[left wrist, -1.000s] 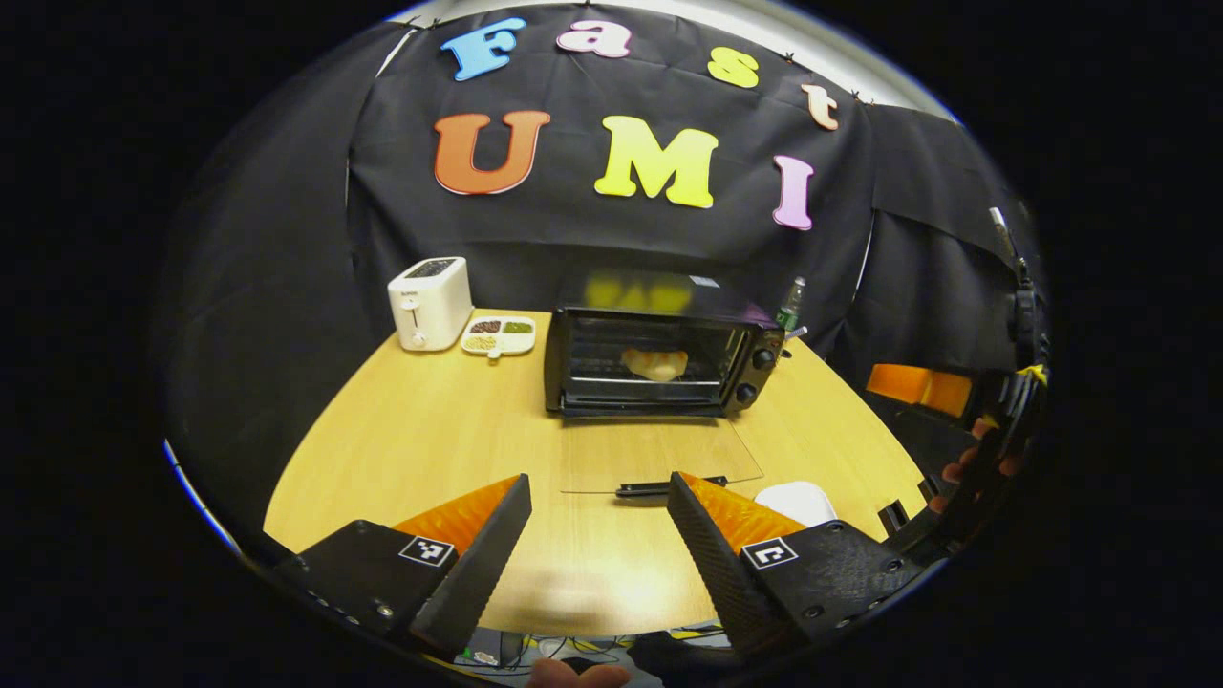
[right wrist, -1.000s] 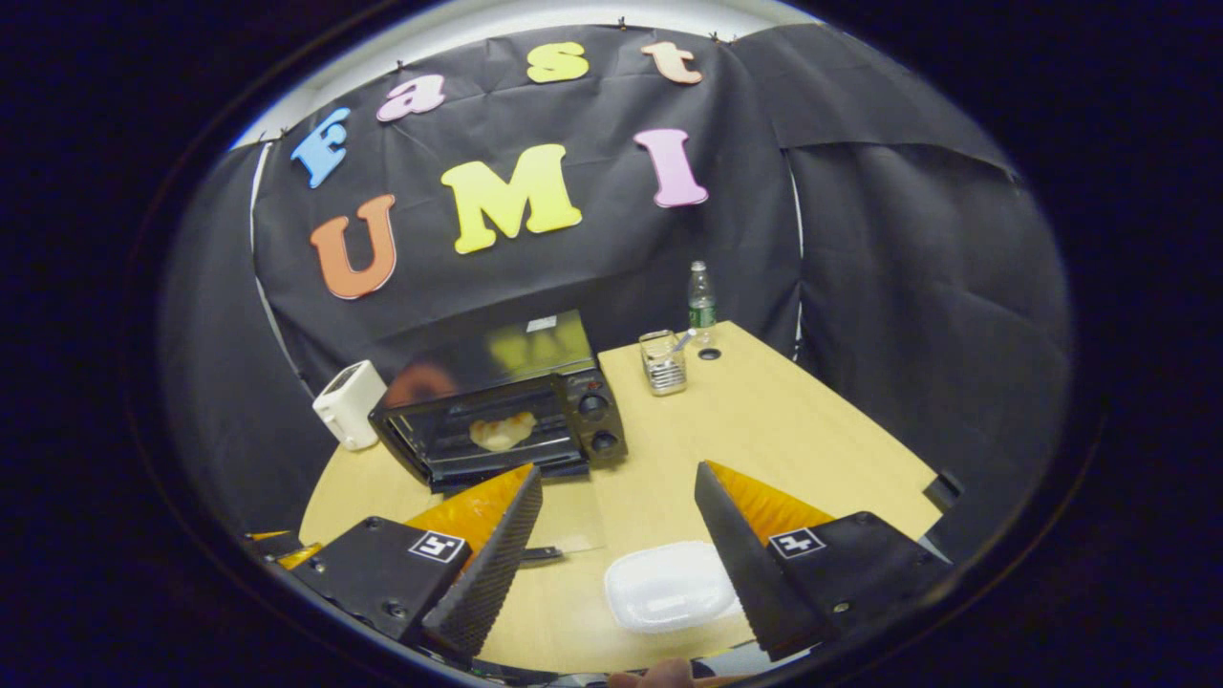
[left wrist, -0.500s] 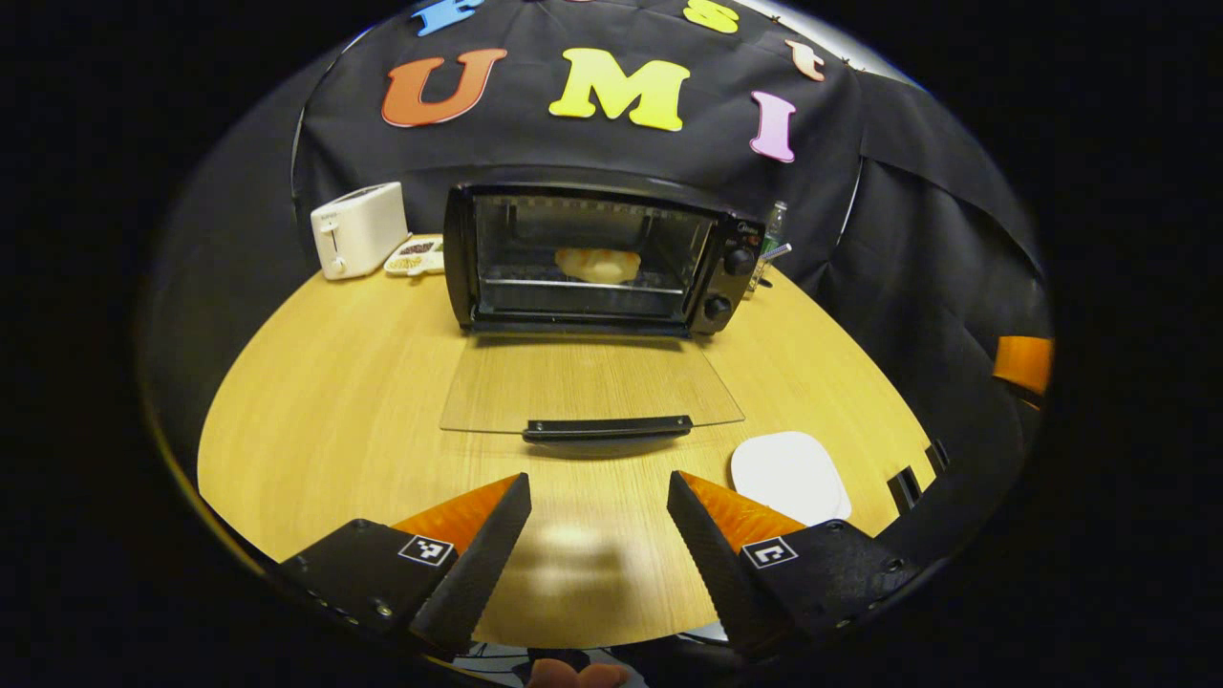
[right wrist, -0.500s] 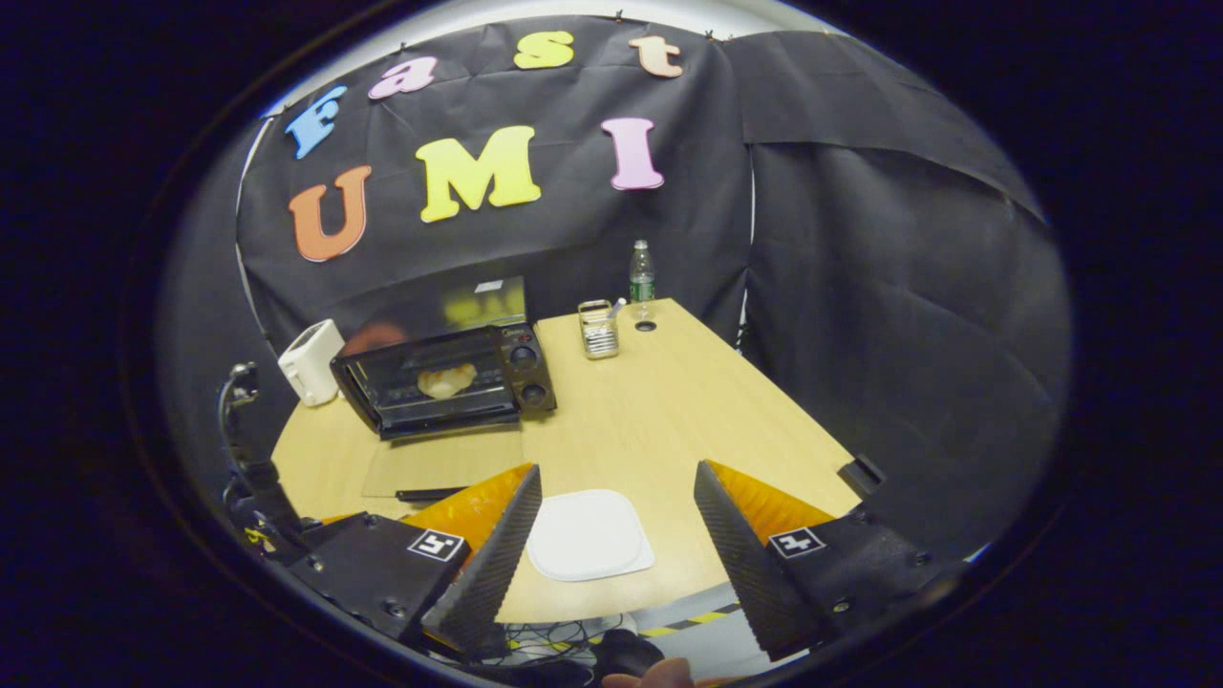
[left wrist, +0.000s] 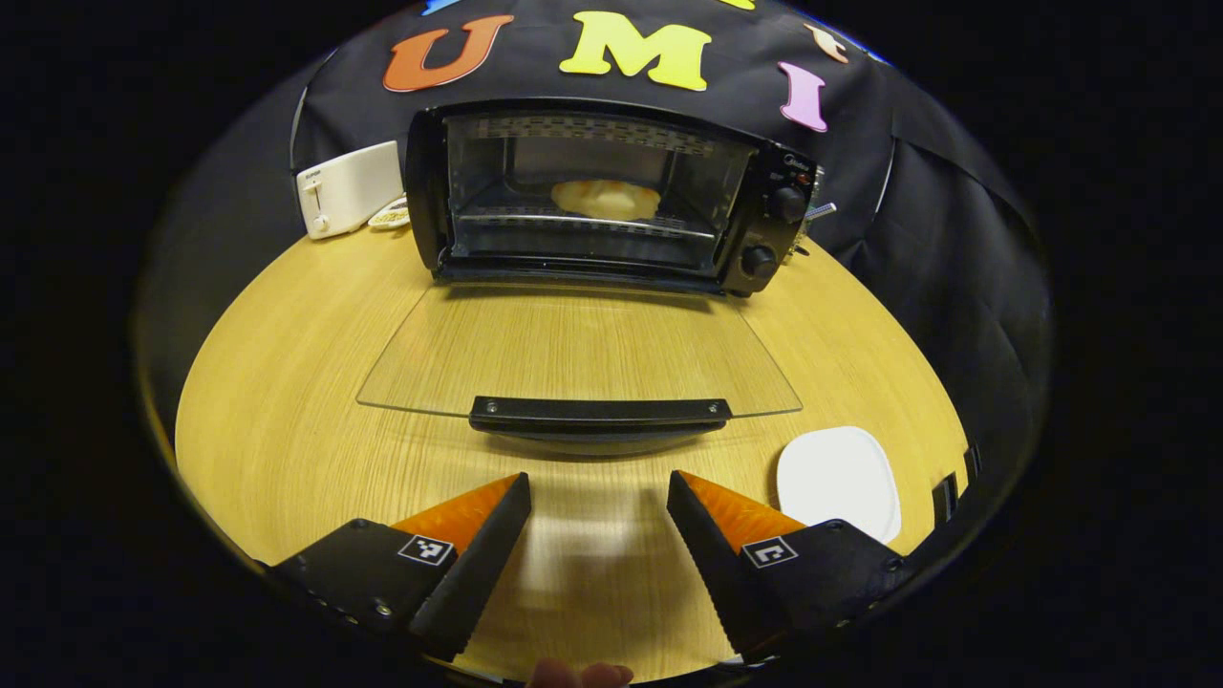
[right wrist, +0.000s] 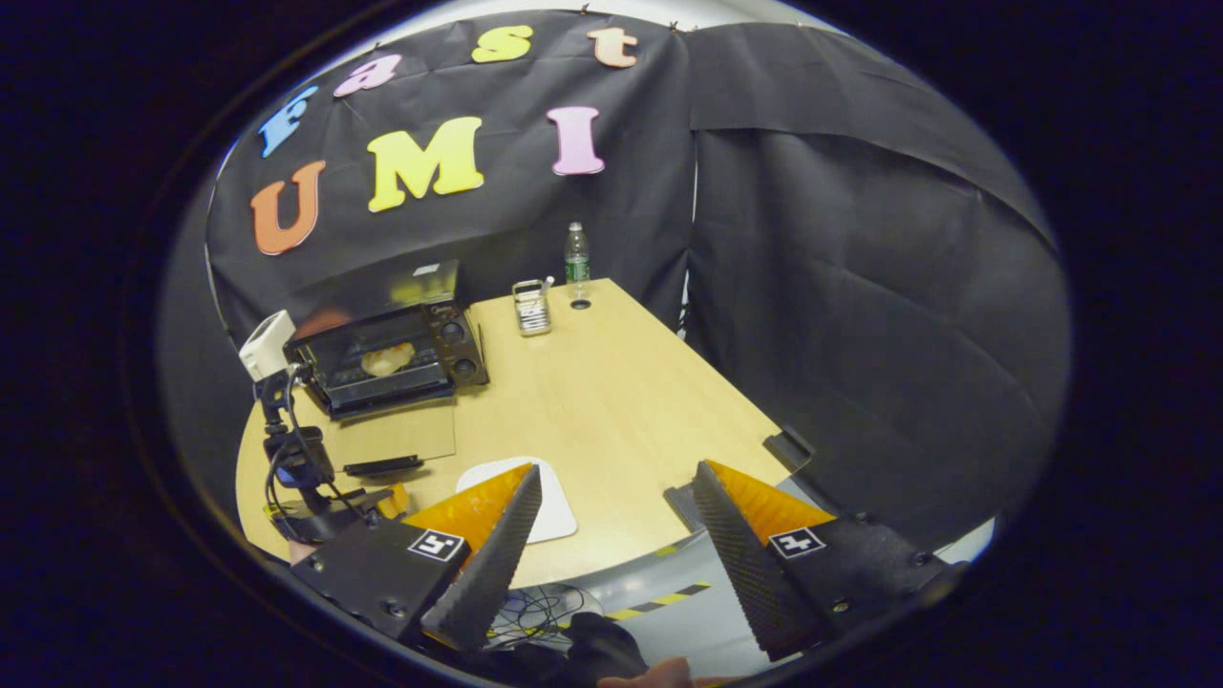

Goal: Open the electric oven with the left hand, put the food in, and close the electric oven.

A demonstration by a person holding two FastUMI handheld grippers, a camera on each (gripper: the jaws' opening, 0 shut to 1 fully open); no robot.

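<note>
Closing step in hand, judging by the layout: food (left wrist: 606,198) already on the rack inside the electric oven (left wrist: 611,196), upper centre of the left gripper view, pale and rounded behind the open mouth. Glass door (left wrist: 578,354) folded flat, mid-frame, with wood grain showing through it. Black door handle (left wrist: 600,412) along the near edge, just above the left gripper (left wrist: 597,535), which sits at bottom centre with jaws spread wide and nothing between them. Aimed squarely at the handle, but apart from it, no contact yet.

Right gripper (right wrist: 616,540) at bottom centre of the right gripper view, likewise spread and empty, well back from the oven near the table (right wrist: 611,401) edge. Same oven visible small at left of that frame, with the left gripper's rig just below it.

White plate (left wrist: 839,481) lying bare at lower right of the left gripper view, beside the right-hand finger; no food on it.

Next move, as a judgement: forward and slightly down until the fingers bracket or slip under the handle, then a lift in an arc about the hinge at the oven's base. Calls for a level approach, since the handle sits low over the table and the glass leaves little room beneath. Risk of shoving the whole oven backward if pushed rather than lifted.
</note>
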